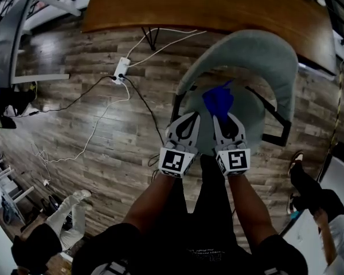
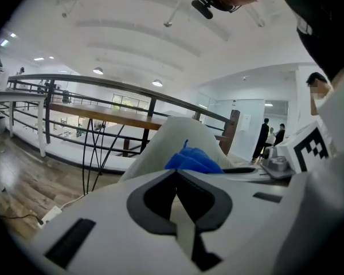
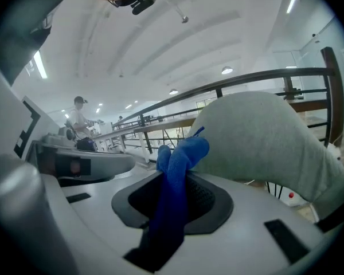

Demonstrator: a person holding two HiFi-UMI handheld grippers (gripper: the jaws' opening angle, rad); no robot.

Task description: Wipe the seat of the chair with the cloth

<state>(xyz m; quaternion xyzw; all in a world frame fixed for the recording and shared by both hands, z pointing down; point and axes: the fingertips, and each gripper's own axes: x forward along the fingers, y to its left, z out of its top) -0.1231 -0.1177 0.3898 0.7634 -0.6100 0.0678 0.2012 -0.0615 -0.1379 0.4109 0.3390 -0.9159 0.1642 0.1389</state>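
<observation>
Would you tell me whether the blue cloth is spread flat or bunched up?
Bunched up: the blue cloth sticks out crumpled from the right claw, whose jaws are shut on it.

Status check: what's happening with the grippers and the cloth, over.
Left gripper shut, empty. Right gripper shut on blue cloth, over chair seat. Nothing seen on seat in the way.

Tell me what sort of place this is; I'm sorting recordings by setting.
Likely an open-plan office or studio, possibly an upper level: a long wooden table on a wood-plank floor, a metal railing, and people standing beyond.
</observation>
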